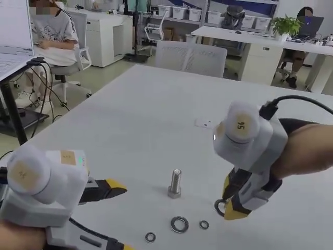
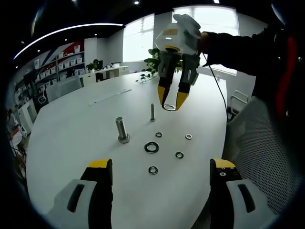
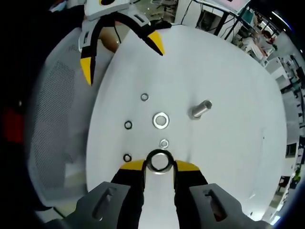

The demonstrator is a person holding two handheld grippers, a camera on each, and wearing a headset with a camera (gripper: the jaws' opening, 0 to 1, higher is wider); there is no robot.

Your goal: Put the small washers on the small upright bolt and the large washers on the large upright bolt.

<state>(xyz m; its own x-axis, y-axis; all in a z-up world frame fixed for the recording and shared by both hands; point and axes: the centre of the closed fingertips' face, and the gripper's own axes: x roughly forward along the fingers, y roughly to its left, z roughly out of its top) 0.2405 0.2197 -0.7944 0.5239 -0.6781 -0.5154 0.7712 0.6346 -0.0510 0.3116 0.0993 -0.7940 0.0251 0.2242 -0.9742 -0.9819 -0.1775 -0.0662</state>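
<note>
White worktable amid office desks, loose washers near upright bolt

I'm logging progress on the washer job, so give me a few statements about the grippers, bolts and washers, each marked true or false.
1. The right gripper holds a washer. True.
2. The left gripper is shut. False: its jaws stand open and empty.
3. The large bolt lies flat. False: it stands upright.
4. Loose washers lie on the table. True.
</note>
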